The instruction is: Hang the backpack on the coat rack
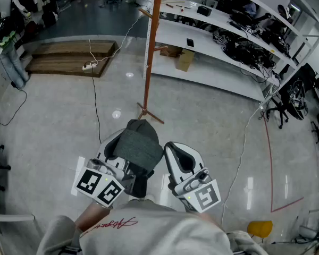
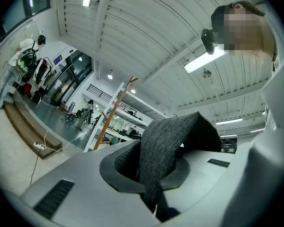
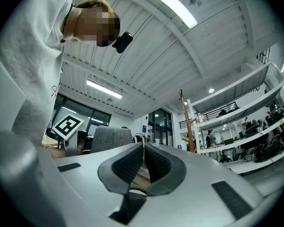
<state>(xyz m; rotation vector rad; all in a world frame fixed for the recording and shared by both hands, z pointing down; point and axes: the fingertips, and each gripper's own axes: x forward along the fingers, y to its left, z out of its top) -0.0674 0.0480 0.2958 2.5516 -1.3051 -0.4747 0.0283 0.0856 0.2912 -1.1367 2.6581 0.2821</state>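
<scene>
in the head view a low wooden platform [image 1: 69, 57] lies at ten o'clock on the pale floor [image 1: 202, 116], with a white power strip [image 1: 87, 66] resting on it and a thin cable running toward the person. the left claw [image 2: 149, 160] sits at seven o'clock. its own view shows the jaws pinched nearly together on a fold of dark grey woven fabric. that fabric is the backpack [image 1: 141, 145], which bulges up over the claw's tips near the middle of the head view. the coat rack [image 1: 150, 47], a slim orange-brown pole with short pegs, stands at twelve o'clock beyond the backpack. the backpack is apart from it and hangs on no peg. the right claw [image 3: 143, 150] is at five o'clock, just beside the backpack. its pads are pressed together at the tips with nothing between them. white shelves [image 1: 212, 41] loaded with dark gear run off toward two o'clock, and a red line [image 1: 270, 169] marks the floor at four o'clock.
</scene>
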